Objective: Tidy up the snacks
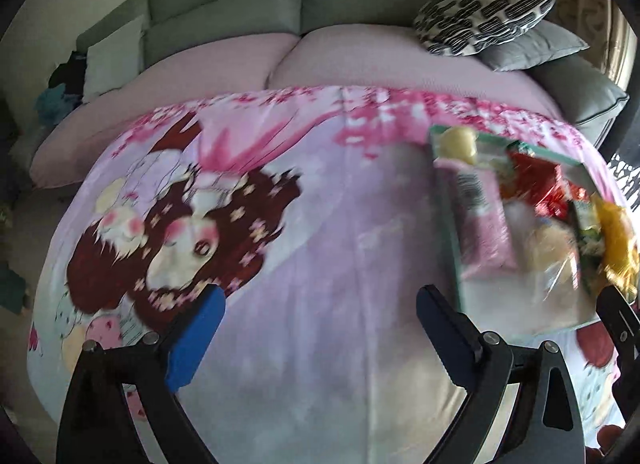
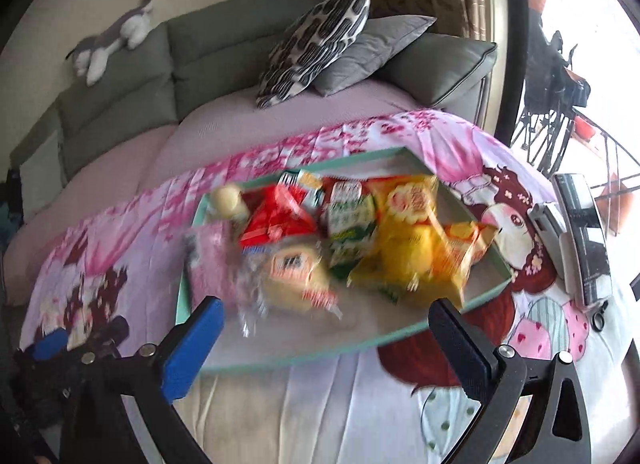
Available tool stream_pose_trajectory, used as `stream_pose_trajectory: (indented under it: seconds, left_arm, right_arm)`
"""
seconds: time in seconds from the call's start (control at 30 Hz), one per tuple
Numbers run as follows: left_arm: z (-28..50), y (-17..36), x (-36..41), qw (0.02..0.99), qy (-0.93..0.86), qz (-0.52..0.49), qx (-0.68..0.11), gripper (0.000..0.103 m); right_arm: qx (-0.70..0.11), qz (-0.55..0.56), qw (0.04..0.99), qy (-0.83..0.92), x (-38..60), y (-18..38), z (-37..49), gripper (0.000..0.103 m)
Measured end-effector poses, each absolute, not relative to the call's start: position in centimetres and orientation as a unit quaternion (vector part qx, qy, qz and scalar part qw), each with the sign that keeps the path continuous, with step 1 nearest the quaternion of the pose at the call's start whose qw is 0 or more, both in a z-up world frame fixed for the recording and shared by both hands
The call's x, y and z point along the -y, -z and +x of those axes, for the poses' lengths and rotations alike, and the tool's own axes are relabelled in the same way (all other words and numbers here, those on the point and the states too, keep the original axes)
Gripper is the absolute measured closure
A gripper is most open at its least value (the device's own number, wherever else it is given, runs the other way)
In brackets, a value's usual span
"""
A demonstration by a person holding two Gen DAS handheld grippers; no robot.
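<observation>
The left gripper [image 1: 320,316] hangs over a printed cloth [image 1: 312,248] with its fingers [image 1: 196,336] spread wide and nothing between them. Ahead of its right finger, a mint-edged tray [image 1: 452,223] lies on the cloth, and the pink packet [image 1: 486,219] lies inside it along the edge nearest that finger. The right gripper's finger shows at the tray's near right corner in this view.

The right gripper [image 2: 332,340] also has its fingers [image 2: 192,348] spread apart, holding nothing. Its fingertips sit over the tray's [image 2: 490,288] near rim, so the snacks lie just ahead, between and beyond the two fingers. Closest to the left finger are the pink packet [image 2: 208,260] and a clear-wrapped bun [image 2: 296,276]. Ahead of the right finger lies a yellow bag [image 2: 404,256], with an orange bag [image 2: 466,252] touching it on the right. Further on sit a green-and-white packet [image 2: 350,223] and a red packet [image 2: 278,219], and at the tray's far left corner a pale round item [image 2: 226,199]. The frames are blurred, so labels cannot be read.

Right of the right finger, well apart from the tray, a dark flat device [image 2: 584,240] rests on the cloth. Beyond the cloth stretches a sofa [image 2: 224,39] with a pink cover, a patterned cushion [image 2: 316,43] leaning on a grey one [image 2: 372,51], and a plush toy [image 2: 112,39] on the backrest.
</observation>
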State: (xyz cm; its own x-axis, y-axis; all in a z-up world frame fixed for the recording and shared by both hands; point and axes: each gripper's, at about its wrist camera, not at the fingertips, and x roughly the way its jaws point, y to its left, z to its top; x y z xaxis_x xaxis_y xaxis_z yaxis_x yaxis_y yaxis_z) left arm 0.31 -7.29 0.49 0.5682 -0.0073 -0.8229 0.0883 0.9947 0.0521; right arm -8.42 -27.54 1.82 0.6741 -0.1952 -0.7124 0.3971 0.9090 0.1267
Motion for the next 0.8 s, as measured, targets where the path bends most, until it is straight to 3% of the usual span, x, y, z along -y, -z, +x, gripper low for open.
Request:
stream_pose_trajectory:
  seconds: [0.8]
  left_arm:
    - [0.4, 2.9, 4.8, 0.857, 0.028, 0.036, -0.513, 0.007]
  right_arm:
    - [-0.407, 0.111, 0.896, 0.135, 24.9, 0.8, -7.4, 0.0]
